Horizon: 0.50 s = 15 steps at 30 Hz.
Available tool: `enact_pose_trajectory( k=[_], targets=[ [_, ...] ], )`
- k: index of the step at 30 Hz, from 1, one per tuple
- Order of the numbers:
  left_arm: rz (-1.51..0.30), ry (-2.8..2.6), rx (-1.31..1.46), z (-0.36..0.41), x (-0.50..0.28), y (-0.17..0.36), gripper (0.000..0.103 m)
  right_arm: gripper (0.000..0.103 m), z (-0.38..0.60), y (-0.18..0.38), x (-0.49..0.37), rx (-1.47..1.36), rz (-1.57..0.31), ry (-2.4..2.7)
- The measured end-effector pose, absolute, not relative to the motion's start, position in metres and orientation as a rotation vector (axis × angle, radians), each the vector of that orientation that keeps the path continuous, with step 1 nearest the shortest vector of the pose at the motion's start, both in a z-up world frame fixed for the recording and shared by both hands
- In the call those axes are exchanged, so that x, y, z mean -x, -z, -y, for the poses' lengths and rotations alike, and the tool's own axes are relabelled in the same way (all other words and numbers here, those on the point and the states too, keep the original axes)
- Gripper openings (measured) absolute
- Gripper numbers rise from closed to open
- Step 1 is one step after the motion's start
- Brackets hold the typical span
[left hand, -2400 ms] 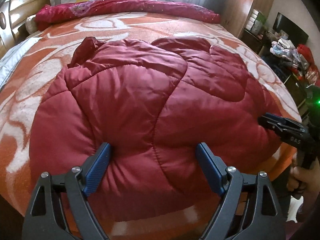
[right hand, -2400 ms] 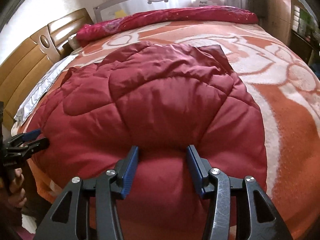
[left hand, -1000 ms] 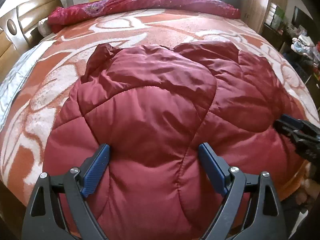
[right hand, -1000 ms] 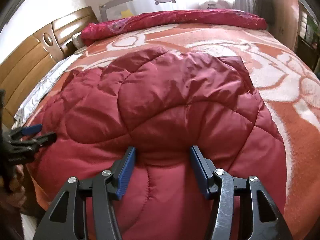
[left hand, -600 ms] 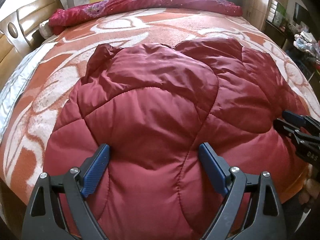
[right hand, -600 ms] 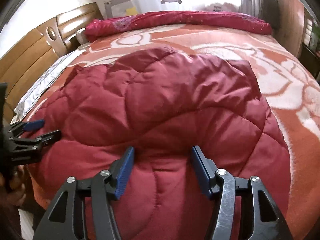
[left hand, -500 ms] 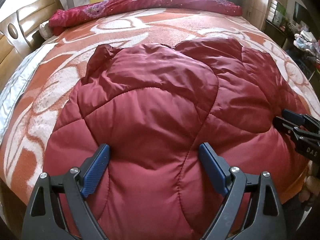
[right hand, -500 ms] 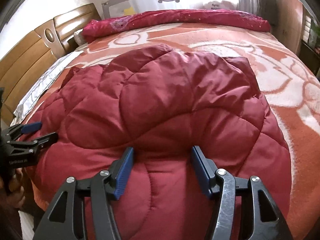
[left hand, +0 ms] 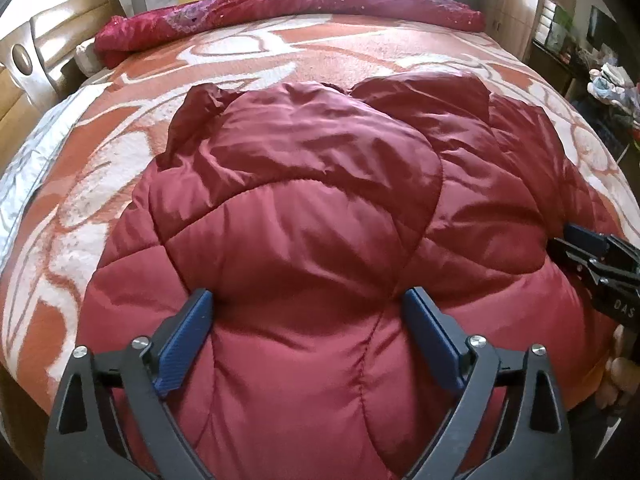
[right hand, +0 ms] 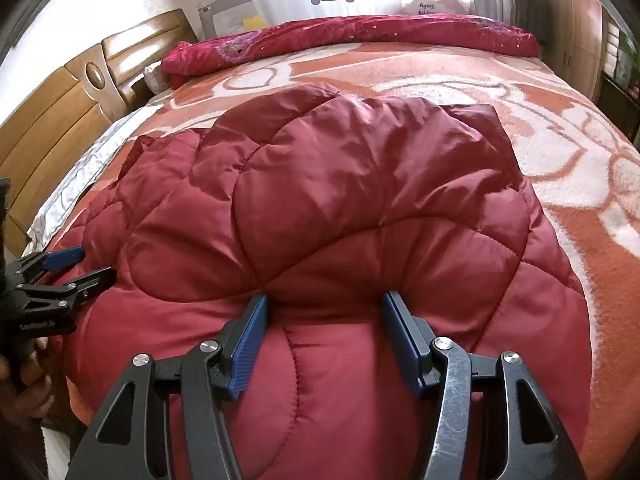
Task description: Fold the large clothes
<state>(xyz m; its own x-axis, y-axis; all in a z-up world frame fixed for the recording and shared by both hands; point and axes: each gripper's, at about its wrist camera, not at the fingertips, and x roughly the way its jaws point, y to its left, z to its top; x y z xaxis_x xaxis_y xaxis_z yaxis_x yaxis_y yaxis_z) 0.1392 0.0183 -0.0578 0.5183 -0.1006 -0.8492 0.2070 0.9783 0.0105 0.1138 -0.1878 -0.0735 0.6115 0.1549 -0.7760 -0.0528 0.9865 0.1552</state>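
We see the jacket [left hand: 304, 216] on the bed [left hand: 328, 56]: left gripper [left hand: 306, 322] jaws opening wide, right gripper [right hand: 324, 328] jaws open astride a fold; only the left view shows clutter [left hand: 608, 84].

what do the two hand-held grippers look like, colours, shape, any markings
Both match: the left hand-held gripper and the right hand-held gripper have black angular frames with triangular cut-outs, silver round pivot bolts, and two fingers faced with ribbed blue pads. The right one's metal is scuffed. Seen from the side, each carries small white lettering, too blurred to read fully. No cables or sleeves show.
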Motion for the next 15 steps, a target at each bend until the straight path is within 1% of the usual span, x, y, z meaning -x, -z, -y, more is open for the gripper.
enact_pose_trajectory(
  k=[3,9,12,15],
  targets=[
    [-1.02,0.186,-0.106,-0.018,-0.146,0.061,0.099,0.059,0.188,0.072,-0.114,-0.13,-0.912,-0.118],
    [-1.02,0.187,-0.109,-0.019,-0.148,0.062,0.099,0.058,0.189,0.045,-0.105,-0.13,-0.857,-0.091],
    [-1.02,0.19,-0.088,-0.022,-0.145,0.057,0.099,0.058,0.197,0.063,-0.115,-0.144,-0.903,-0.09],
    [-1.004,0.204,-0.04,-0.032,-0.136,0.043,0.096,0.059,0.199,0.071,-0.118,-0.131,-0.9,-0.09]
  ],
)
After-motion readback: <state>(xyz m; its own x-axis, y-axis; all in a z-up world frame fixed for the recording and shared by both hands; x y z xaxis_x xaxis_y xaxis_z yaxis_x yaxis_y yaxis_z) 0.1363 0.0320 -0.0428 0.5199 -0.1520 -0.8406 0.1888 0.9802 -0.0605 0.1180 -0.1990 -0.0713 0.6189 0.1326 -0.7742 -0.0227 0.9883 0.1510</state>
